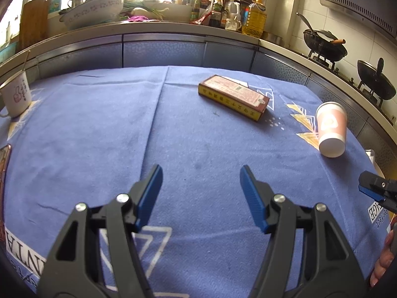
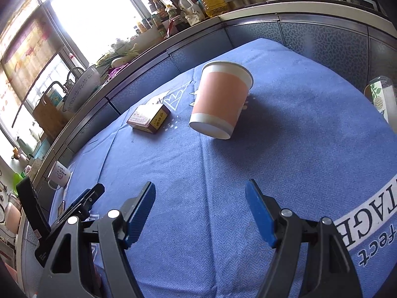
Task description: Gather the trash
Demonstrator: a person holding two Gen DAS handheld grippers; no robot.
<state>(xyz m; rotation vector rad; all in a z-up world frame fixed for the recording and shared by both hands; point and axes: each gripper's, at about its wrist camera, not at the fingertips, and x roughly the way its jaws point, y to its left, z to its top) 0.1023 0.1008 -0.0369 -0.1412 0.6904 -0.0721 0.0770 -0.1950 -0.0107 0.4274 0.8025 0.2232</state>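
A pink and white paper cup (image 1: 331, 129) stands on the blue tablecloth (image 1: 173, 136) at the right; it also shows in the right wrist view (image 2: 219, 99), ahead of my right gripper. A flat brown and yellow box (image 1: 233, 96) lies further back; it shows in the right wrist view (image 2: 148, 118) left of the cup. My left gripper (image 1: 201, 173) is open and empty above the cloth. My right gripper (image 2: 201, 191) is open and empty, short of the cup. Its tip shows at the right edge of the left wrist view (image 1: 372, 186).
A white mug (image 1: 16, 98) stands at the table's left edge. A kitchen counter (image 1: 161, 28) behind holds bottles, a basin and two woks (image 1: 325, 43). A clear box with a leaf label (image 2: 382, 94) stands at the table's right.
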